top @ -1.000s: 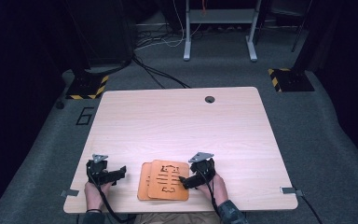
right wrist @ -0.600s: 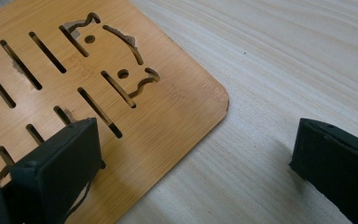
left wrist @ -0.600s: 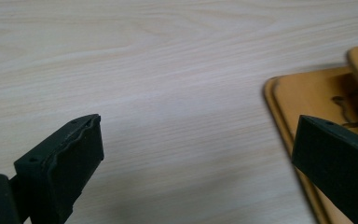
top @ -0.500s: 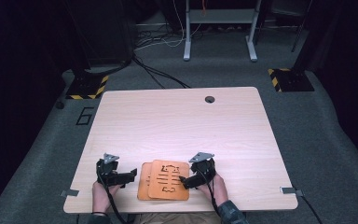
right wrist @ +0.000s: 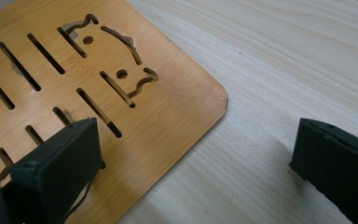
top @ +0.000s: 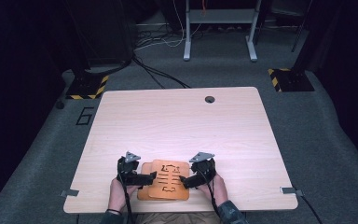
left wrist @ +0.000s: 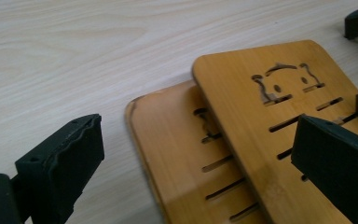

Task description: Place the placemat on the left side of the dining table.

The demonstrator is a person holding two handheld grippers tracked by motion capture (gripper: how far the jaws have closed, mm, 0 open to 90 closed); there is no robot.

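We judge the two stacked bamboo trivets (top: 164,179) at the high view's bottom centre stiff, light and slick, best pinched at an edge, our left gripper (top: 153,177) and right gripper (top: 181,178) both gaping, unladen.

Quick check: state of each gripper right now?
Left gripper: open, holding nothing, jaws astride the edge of the boards.
Right gripper: open, holding nothing, at the top board's corner.
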